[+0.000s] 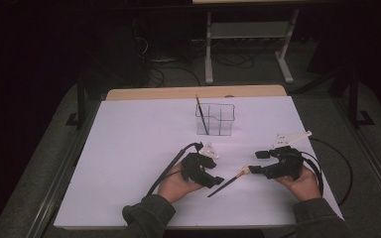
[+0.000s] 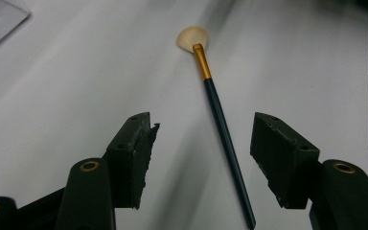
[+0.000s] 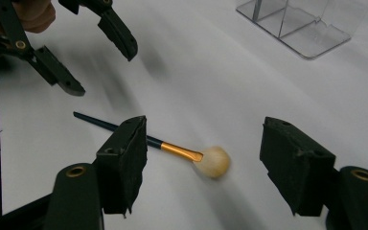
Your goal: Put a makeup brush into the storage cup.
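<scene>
A makeup brush (image 1: 228, 183) with a dark blue handle, gold ferrule and cream bristle head lies flat on the white table (image 1: 129, 148), head toward the right hand. My left gripper (image 1: 216, 181) hovers at the handle end, open; in the left gripper view the brush (image 2: 223, 129) runs up between its spread jaws (image 2: 203, 127), untouched. My right gripper (image 1: 258, 162) stands open by the bristle head. In the right gripper view the brush (image 3: 182, 152) lies between the jaws of that gripper (image 3: 203, 125), partly behind the left jaw, and the left gripper (image 3: 103, 71) shows beyond it.
A clear plastic organizer (image 1: 223, 119) with several compartments stands at the table's far middle, with another thin brush (image 1: 202, 115) leaning upright in it. Its corner shows in the left gripper view (image 2: 0, 19) and its base in the right gripper view (image 3: 306, 28). Cables trail from both grippers.
</scene>
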A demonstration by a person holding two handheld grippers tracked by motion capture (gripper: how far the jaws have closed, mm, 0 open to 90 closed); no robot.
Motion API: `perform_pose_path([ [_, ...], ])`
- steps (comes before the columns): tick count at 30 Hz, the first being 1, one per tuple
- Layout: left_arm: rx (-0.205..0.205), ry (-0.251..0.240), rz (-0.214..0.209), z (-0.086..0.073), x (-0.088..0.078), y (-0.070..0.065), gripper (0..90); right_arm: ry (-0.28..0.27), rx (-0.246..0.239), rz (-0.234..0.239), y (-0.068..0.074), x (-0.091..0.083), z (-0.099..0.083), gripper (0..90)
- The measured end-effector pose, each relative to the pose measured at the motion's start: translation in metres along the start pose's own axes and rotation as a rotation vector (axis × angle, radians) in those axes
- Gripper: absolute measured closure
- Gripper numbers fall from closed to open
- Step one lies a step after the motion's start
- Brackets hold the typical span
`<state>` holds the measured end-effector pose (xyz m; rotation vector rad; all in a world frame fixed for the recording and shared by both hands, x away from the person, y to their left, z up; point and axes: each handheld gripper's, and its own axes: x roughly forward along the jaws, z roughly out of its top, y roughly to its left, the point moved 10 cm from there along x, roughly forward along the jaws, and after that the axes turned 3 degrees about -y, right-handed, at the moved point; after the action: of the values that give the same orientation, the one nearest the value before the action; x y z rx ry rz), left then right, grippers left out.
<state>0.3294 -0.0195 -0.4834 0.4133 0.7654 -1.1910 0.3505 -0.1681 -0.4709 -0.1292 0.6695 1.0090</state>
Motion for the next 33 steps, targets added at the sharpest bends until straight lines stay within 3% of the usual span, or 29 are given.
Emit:
perform_pose_path([
  [10, -0.015, 0.032, -0.011, 0.005, 0.018, -0.007, 42.8, 0.002, 0.003, 0.002, -0.001, 0.0, -0.001, 29.7],
  [11, -0.001, 0.041, -0.014, 0.005, 0.02, -0.007, 43.1, 0.001, 0.002, 0.0, -0.002, 0.0, -0.001, 29.7],
  [13, -0.014, 0.04, -0.014, 0.006, 0.023, -0.009, 44.1, 0.0, 0.007, 0.002, -0.001, 0.0, -0.001, 29.7],
  [33, 0.01, 0.107, -0.023, 0.005, 0.042, -0.011, 56.9, -0.001, -0.002, 0.003, -0.001, 0.001, -0.001, 29.2],
])
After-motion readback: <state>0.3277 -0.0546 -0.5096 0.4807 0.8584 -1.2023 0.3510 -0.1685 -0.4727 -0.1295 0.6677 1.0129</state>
